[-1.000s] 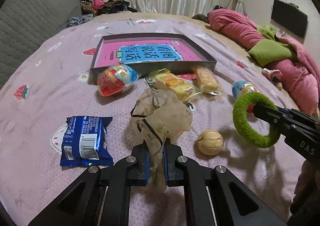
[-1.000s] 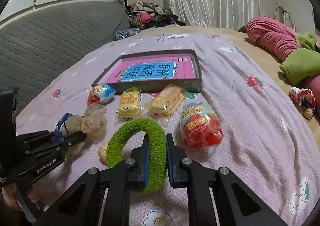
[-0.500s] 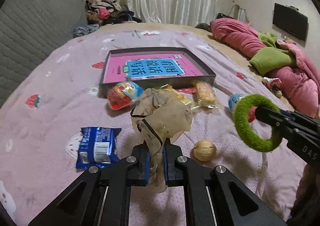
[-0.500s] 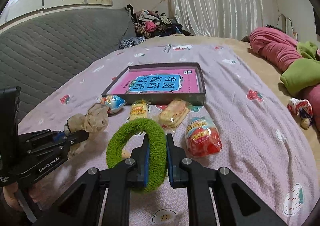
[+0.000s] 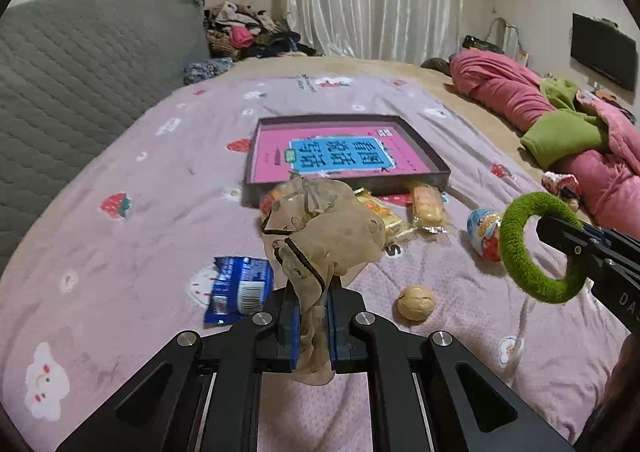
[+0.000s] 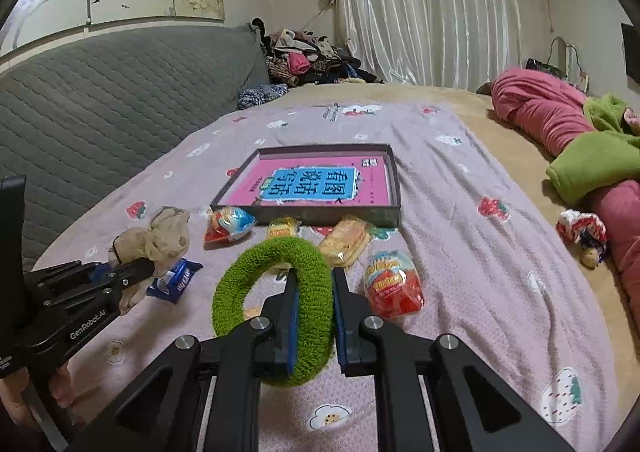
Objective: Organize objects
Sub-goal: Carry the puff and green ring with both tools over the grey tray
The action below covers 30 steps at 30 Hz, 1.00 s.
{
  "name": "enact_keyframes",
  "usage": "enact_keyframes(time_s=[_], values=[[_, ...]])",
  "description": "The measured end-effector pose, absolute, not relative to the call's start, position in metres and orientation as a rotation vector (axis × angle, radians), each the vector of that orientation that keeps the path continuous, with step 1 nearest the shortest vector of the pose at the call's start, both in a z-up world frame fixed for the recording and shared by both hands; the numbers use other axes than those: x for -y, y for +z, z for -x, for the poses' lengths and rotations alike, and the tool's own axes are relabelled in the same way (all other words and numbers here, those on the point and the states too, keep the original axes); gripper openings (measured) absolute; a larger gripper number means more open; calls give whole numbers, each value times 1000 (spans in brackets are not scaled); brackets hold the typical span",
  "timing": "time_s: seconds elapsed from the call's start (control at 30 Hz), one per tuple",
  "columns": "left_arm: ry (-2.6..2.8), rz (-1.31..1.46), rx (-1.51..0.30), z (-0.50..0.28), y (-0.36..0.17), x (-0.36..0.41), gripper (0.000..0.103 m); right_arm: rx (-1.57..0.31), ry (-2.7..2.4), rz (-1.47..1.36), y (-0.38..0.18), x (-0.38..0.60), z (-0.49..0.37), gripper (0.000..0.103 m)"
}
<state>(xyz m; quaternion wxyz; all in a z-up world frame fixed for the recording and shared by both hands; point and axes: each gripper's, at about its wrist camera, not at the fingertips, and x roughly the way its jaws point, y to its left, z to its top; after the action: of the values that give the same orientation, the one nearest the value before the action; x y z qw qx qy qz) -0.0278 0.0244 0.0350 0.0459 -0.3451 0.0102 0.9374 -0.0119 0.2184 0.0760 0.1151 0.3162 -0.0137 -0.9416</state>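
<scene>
My left gripper [image 5: 313,302] is shut on a crumpled beige stocking [image 5: 324,228] and holds it up above the bed; the stocking [image 6: 160,240] also shows at the left of the right wrist view. My right gripper [image 6: 313,304] is shut on a fuzzy green ring [image 6: 276,284], also lifted; the ring [image 5: 536,248] hangs at the right of the left wrist view. Ahead lies a shallow grey box [image 5: 424,150] with a pink and blue book [image 5: 336,158] inside. Snack packets sit on the bed in front of it.
On the purple sheet lie a blue biscuit packet [image 5: 240,288], a walnut [image 5: 416,302], yellow cake packets [image 6: 348,240], a red jelly bag [image 6: 394,284] and a red and blue bag [image 6: 228,224]. Pink and green bedding [image 6: 580,140] lies right; a grey headboard [image 6: 100,104] stands left.
Both grippers have risen with the stocking and the ring still held. The bed items look smaller and lower in both views, and more of the room shows.
</scene>
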Motion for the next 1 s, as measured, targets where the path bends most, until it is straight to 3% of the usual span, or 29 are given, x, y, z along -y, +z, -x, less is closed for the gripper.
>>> enact_keyframes(time_s=[0.53,1.0], values=[[2929,969,-29,20,122,-20,10,-11,-2766,-798,147,-221,5,14],[2942,925,-9,76,185,-10,11,-95,-2781,-723,205,-222,57,14]])
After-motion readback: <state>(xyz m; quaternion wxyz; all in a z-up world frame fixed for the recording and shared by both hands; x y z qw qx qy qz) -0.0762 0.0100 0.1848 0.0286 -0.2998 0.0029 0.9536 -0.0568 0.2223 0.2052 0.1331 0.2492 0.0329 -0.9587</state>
